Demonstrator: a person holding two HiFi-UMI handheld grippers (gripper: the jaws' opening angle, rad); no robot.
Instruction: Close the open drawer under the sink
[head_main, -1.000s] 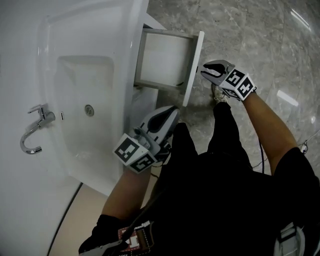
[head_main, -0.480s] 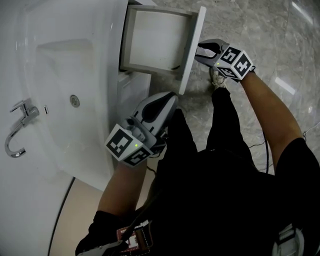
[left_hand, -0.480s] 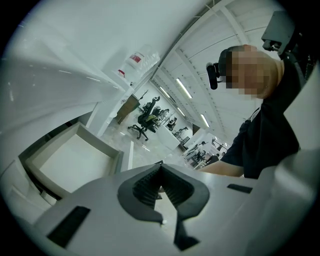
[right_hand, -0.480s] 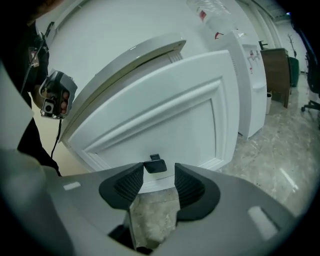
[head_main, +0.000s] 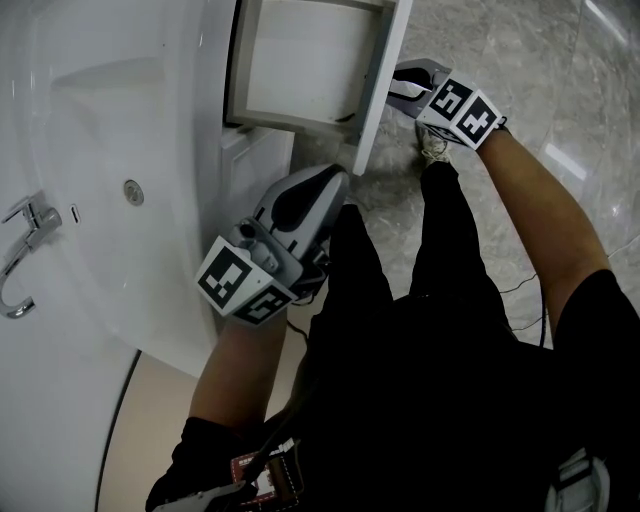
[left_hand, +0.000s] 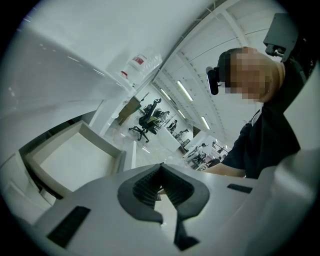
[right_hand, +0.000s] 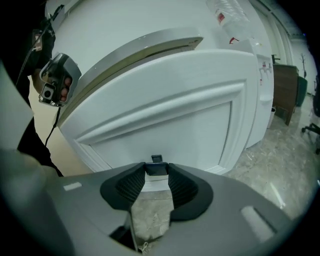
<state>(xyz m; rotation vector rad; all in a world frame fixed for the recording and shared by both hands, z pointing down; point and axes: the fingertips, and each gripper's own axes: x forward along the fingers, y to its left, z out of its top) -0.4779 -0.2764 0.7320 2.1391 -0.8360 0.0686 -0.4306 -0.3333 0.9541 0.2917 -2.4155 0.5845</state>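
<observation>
A: Entry needed: where is the drawer?

B: The drawer is recorded pulled out from the white cabinet under the sink. Its pale bottom is exposed in the head view. Its panelled front is turned toward the marble floor.

A: Right gripper?

B: The right gripper is set against the drawer front, low on the panel. In the right gripper view a small dark handle is seen between the fingertips, met by a pad on each side. The jaws have just been opened wide and then drawn in a little. They are noted as clamped on the handle at a wide spacing.

A: Left gripper?

B: The left gripper is held beside the cabinet, near the end of the drawer front. Whether it touches cannot be told. Its pads are seen pressed together at the tips, with nothing gripped.

A: Anything else?

B: A chrome faucet is logged at the sink's left edge.
</observation>
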